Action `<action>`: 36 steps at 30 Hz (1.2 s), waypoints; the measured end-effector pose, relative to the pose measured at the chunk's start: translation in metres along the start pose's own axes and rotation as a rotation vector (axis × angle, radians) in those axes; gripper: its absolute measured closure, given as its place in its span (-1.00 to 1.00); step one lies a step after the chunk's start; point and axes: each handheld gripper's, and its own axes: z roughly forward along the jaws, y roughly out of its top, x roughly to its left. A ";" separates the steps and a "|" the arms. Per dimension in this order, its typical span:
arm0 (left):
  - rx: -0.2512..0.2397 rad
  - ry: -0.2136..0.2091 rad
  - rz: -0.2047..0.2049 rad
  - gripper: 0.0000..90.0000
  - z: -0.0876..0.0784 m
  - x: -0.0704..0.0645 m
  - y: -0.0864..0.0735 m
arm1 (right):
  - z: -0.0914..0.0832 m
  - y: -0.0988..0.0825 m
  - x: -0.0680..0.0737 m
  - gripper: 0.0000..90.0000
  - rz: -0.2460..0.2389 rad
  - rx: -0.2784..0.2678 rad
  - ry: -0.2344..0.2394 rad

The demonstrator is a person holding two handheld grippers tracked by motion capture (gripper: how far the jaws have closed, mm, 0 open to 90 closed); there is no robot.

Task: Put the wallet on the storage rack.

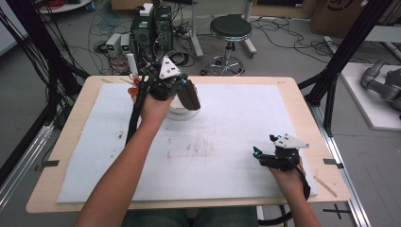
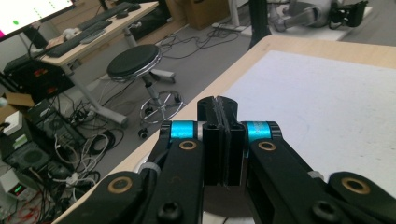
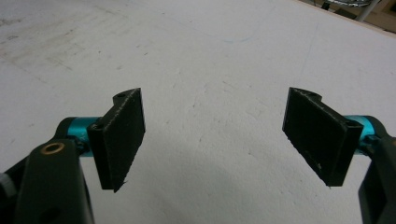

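The left hand-held gripper (image 1: 182, 90) is lifted, jaws pressed together and pinching nothing. Just beside and under it on the bench (image 1: 288, 90) sits a low round white bowl (image 1: 182, 112), partly hidden; I cannot tell its contents. The right hand-held gripper (image 3: 212, 135) rests well apart, jaws spread and bare.

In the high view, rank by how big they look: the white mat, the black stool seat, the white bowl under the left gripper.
1. White mat, by far the largest.
2. Black stool seat.
3. White bowl, smallest as seen, though the left gripper partly covers it, so this rank is unsure.
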 end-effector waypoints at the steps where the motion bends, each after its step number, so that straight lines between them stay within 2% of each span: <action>1: 0.000 0.007 -0.004 0.98 0.000 0.003 -0.001 | 0.000 0.000 0.000 -0.53 0.001 0.002 0.001; 4: 0.006 0.020 -0.040 0.98 0.004 0.015 -0.004 | 0.000 0.000 0.000 -0.53 -0.002 0.003 0.001; 7: 0.018 0.028 -0.049 0.97 0.008 0.020 -0.006 | 0.000 0.000 0.000 -0.53 -0.002 0.001 0.000; 15: 0.040 0.039 -0.049 0.98 0.019 0.022 -0.010 | 0.000 -0.001 0.000 -0.53 0.002 0.000 -0.002; 18: 0.069 0.051 -0.039 0.98 0.030 0.020 -0.013 | -0.001 -0.001 -0.001 -0.53 0.003 0.002 -0.004; 22: 0.089 0.053 -0.036 0.98 0.036 0.019 -0.016 | -0.002 -0.001 -0.002 -0.53 0.001 -0.001 -0.005; 23: 0.103 0.064 -0.030 0.98 0.039 0.019 -0.017 | -0.003 -0.001 -0.002 -0.53 0.004 0.000 -0.005; 28: 0.128 0.069 -0.040 0.98 0.041 0.023 -0.024 | -0.003 -0.002 -0.003 -0.53 0.005 0.000 -0.006; 32: 0.131 0.075 -0.063 0.98 0.041 0.028 -0.031 | -0.003 -0.002 -0.002 -0.53 0.008 0.000 -0.005; 36: 0.133 0.082 -0.066 0.96 0.039 0.031 -0.033 | -0.002 -0.002 -0.002 -0.53 0.004 0.000 -0.005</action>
